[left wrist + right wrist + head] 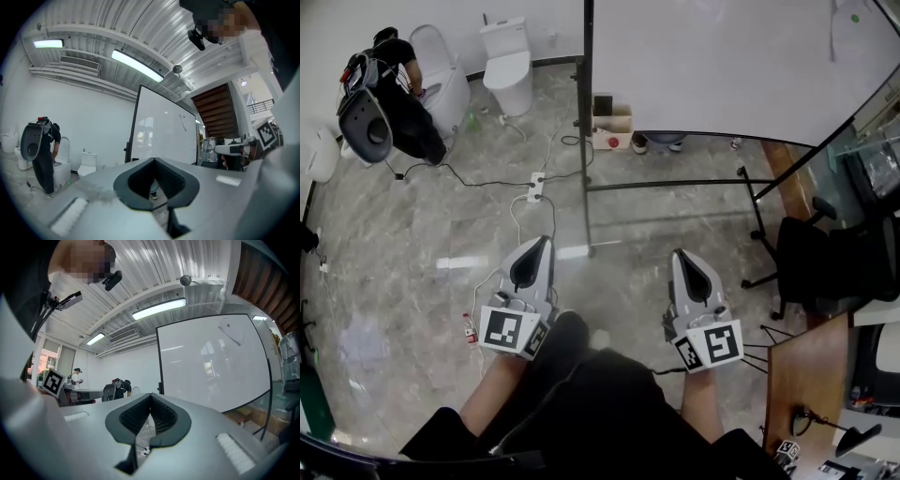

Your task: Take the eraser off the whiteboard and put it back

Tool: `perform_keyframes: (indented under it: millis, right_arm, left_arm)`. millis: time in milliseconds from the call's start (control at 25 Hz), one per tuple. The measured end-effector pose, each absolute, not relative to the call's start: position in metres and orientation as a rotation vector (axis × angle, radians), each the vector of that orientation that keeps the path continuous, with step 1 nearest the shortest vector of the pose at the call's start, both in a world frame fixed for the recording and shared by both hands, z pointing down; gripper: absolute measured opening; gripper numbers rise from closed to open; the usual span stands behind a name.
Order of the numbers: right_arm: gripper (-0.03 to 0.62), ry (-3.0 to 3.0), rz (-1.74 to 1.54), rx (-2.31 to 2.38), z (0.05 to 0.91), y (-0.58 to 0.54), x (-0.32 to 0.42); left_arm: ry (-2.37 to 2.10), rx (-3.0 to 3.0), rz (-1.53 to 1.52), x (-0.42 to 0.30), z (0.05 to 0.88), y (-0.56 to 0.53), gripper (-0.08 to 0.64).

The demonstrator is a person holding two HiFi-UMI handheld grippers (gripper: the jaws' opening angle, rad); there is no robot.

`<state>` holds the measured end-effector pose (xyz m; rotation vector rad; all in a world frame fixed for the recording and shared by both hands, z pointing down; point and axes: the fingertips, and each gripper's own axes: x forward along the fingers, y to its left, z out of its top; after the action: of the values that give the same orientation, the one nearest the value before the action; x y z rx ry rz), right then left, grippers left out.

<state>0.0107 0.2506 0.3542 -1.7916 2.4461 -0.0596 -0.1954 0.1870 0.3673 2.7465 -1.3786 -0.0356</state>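
Approach seems underway: left tongs (544,242) and right tongs (680,253), both shut and empty, hang well short of the whiteboard (722,66), whose likely eraser (851,33) sits upper right; next, reach and open.

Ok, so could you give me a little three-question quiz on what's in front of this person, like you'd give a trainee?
1. True or false: the left claw is gripping an object.
2. What stands ahead of both claws? A) a whiteboard B) a fridge C) a bookshelf
3. Fill in: the right claw has its jaws ___.

Key: 1 false, it is shut on nothing. 2 A. 3 shut, with nothing between them.
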Motion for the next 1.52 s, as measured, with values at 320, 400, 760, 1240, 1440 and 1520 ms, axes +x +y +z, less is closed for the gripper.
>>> perform_keyframes:
  millis: [320,400,760,1240,1440,1520]
  right_arm:
    - [0.009,2.433,-0.089,-1.754,0.354,0.216,0.021]
    - [0.009,2.431,-0.086,-1.765,0.356,0.201,0.024]
    - [0.009,2.410,-0.071,-1.818,0.346,0.117,0.043]
    - [0.009,2.370,-0.041,-1.878,0.331,0.012,0.045]
    - [0.009,2.366,-0.002,-1.904,0.324,-0.016,0.036]
    - [0.009,2.357,0.009,-1.916,0.323,-0.022,0.035]
  left_arm:
    - [-1.355,2.761,-0.045,-0.177,0.368,0.151,0.005]
    - [-1.335,2.772,-0.042,-0.170,0.369,0.135,0.005]
    - [-1.265,2.802,-0.022,-0.142,0.362,0.041,0.005]
    - [-1.141,2.851,-0.031,-0.120,0.363,-0.065,0.005]
    - [-1.112,2.862,-0.025,-0.123,0.367,-0.096,0.005]
    - [-1.110,2.864,-0.014,-0.123,0.372,-0.105,0.005]
